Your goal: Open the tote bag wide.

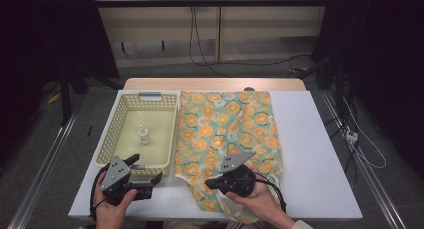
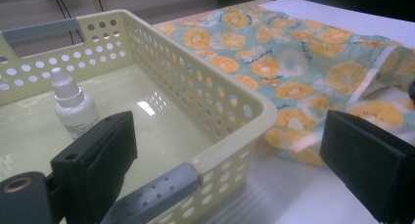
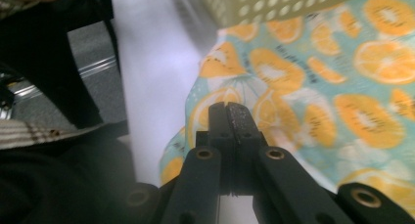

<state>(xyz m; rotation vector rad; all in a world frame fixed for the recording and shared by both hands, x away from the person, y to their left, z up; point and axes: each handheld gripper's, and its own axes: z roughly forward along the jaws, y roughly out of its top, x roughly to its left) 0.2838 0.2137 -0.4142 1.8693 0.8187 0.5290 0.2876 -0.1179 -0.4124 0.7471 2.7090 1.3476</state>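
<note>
My right fingers [image 3: 230,117] are pressed together at the near left edge of the cloth [image 1: 225,134], and I cannot tell whether any fabric is pinched between them. My left fingers [image 2: 105,150] are spread wide, straddling the near right corner of the basket [image 1: 116,121] and gripping nothing. The cloth lies flat on the tabletop [image 1: 315,154], just right of the basket, its near end trailing towards me. A small bottle [image 1: 144,135] stands in the basket. To fold or lift the cloth well, I'd first check that the hem is truly caught, then raise it slowly and keep it clear of the basket rim. I'd bring the left gripper [image 1: 145,181] across to take the other near corner, so the cloth rises evenly.
</note>
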